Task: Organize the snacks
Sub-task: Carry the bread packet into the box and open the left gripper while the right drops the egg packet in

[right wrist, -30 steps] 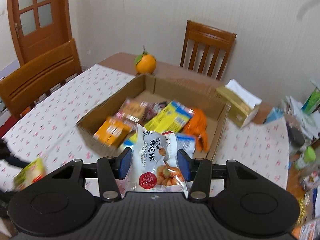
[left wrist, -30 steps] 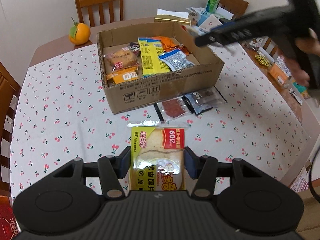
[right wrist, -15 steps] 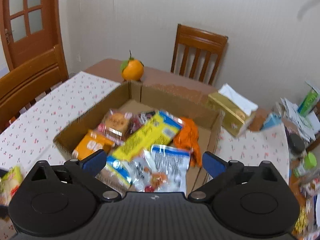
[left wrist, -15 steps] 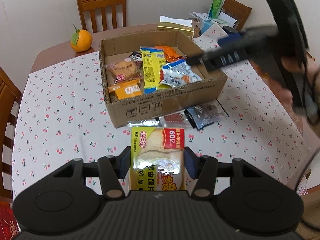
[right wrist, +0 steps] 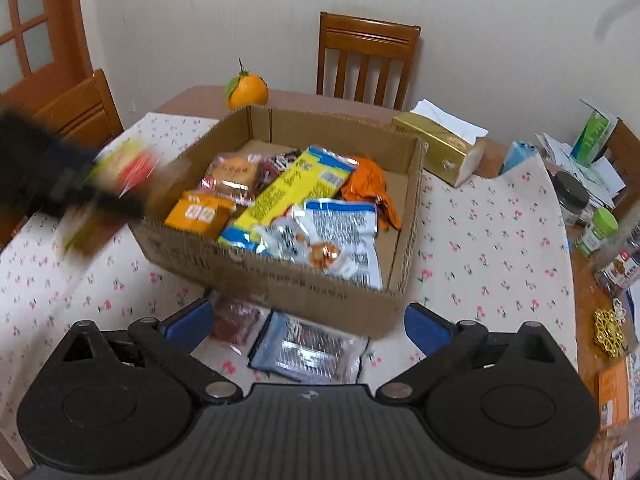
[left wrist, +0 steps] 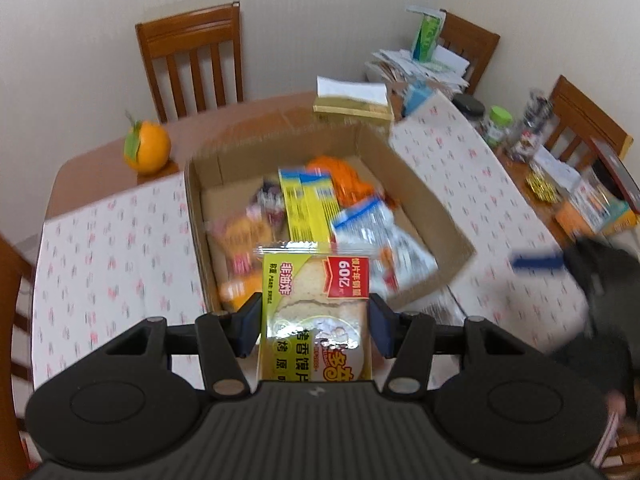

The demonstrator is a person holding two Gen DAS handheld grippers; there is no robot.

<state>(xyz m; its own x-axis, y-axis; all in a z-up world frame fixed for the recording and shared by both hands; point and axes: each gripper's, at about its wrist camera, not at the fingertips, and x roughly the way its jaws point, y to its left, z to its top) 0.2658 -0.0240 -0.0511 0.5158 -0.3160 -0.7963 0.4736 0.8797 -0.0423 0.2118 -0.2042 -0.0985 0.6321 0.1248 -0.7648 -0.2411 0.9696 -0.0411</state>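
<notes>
The left hand-held gripper (left wrist: 315,322) pinches a yellow snack packet (left wrist: 316,312) between its blue pads, holding it over the near edge of the open cardboard box (right wrist: 280,276), which sits on the cherry-print surface (right wrist: 488,248) and already contains several snack bags. The right hand-held gripper (right wrist: 308,322) is spread wide with nothing between its pads, low over a dark blue packet (right wrist: 308,350) and a red packet (right wrist: 238,320) lying on the surface just in front of the box.
</notes>
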